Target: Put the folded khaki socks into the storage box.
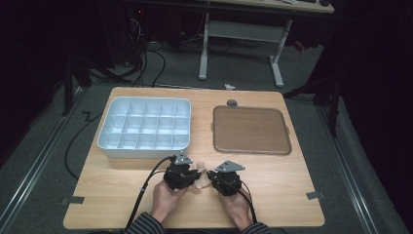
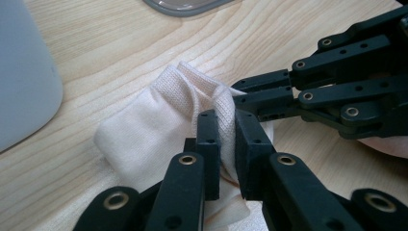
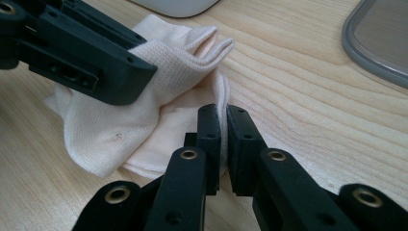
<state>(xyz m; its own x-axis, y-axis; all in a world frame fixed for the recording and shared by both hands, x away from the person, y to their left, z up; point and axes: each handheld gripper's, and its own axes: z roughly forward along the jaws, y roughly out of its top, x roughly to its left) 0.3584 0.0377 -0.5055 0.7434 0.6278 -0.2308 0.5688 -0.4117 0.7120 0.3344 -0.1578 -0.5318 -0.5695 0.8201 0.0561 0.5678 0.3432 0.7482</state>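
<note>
Cream knitted cloth [image 1: 199, 176], a small folded piece, lies on the pale wooden bench [image 1: 122, 195] near its front edge, between the two hands. Left hand-held gripper [image 1: 191, 171] is clamped on a fold of the cloth; in the left gripper view [image 2: 227, 149] its two black jaws pinch a ridge of fabric that rises between them. Right hand-held gripper [image 1: 210, 174] is likewise closed on the cloth; in the right gripper view [image 3: 223, 144] a thin edge of the fabric stands pressed between its jaws. Both grippers meet tip to tip over the cloth, each showing in the other's view as a black linkage close by. Cloth bunches and lifts slightly where pinched; the rest rests on the wood. Behind, on the left of the bench, sits a white tray [image 1: 112, 146] divided into many small compartments. On the right lies a flat brown tray [image 1: 252, 130] with a grey rim, well apart from the cloth. Striped sleeves [image 1: 146, 225] show at the bottom edge.
</note>
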